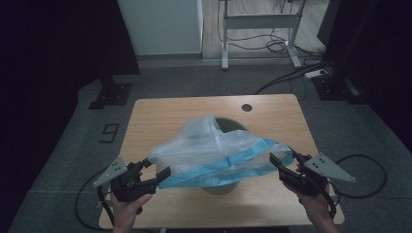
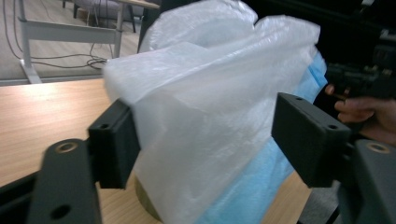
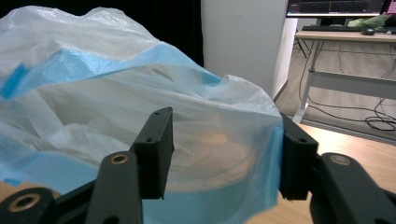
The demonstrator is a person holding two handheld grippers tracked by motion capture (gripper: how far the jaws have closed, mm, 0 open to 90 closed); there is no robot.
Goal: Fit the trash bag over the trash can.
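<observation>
- The left gripper (image 1: 158, 170) and the right gripper (image 1: 279, 162) are held at the near edge of the surface (image 1: 145, 116), one at each end of the bag (image 1: 218, 150).
- In both gripper views the fingers are spread wide, with the bag's film between them rather than pinched; each seems to be stretching the bag's mouth from within, though this cannot be told for certain.
- The bag, clear with a blue band (image 1: 214, 174), is held up over a green bin (image 1: 231, 125) at the middle of the surface.
- The step in hand is judged to be the lining of the bin: the bag's mouth is spread just above it.
- The next move calls for the mouth to be lowered evenly and drawn around the bin's rim.
- The bin is largely hidden by the bag; how far the rim is already covered cannot be made out.
</observation>
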